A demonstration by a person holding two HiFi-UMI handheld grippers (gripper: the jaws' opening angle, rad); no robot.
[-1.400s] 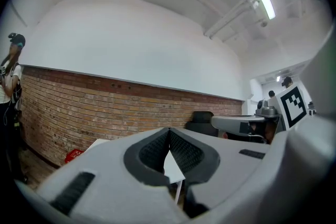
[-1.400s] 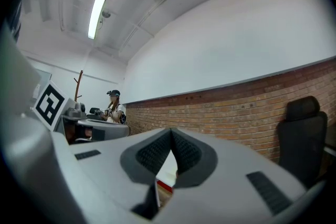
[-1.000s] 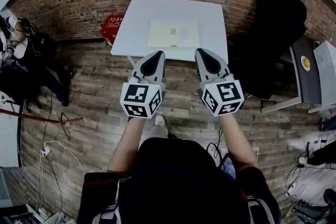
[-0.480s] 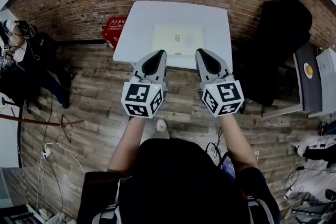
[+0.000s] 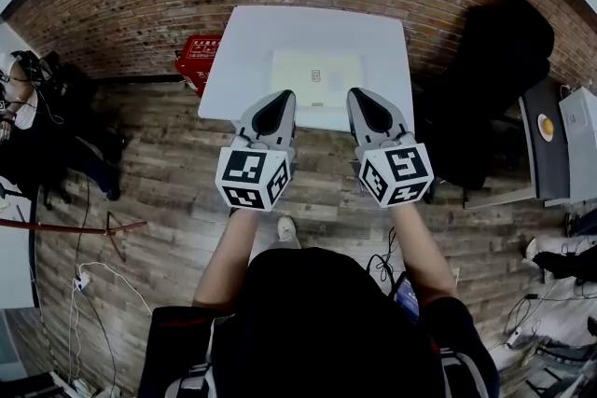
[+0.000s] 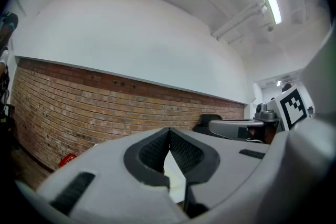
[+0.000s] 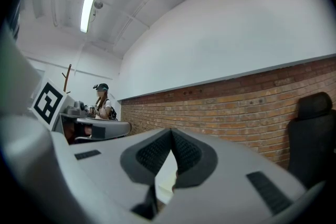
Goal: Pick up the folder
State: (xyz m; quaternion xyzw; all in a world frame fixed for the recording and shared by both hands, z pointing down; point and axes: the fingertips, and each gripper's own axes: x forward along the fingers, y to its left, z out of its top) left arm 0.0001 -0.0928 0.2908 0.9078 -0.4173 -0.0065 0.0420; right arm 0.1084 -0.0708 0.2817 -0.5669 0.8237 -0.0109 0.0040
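Note:
A pale yellowish folder (image 5: 317, 76) lies flat on a white table (image 5: 252, 42) against the brick wall, in the head view. My left gripper (image 5: 280, 98) is held level over the table's near edge, just short of the folder's left part, jaws shut and empty. My right gripper (image 5: 356, 96) hangs beside it in the same pose, shut with nothing between its pads. In the left gripper view the left gripper's tips (image 6: 169, 131) meet over a sliver of white table; the right gripper view shows the right gripper (image 7: 171, 132) the same way.
A red box (image 5: 198, 56) sits on the floor left of the table. A black chair (image 5: 490, 79) stands to the right, with a grey desk (image 5: 546, 130) beyond it. Cables and dark gear (image 5: 47, 116) lie on the wooden floor at the left. A person (image 7: 102, 102) stands far off.
Both grippers have come forward toward the table together; the table and folder now sit nearer, with the jaw tips over the table's near edge. Both jaws stayed shut.

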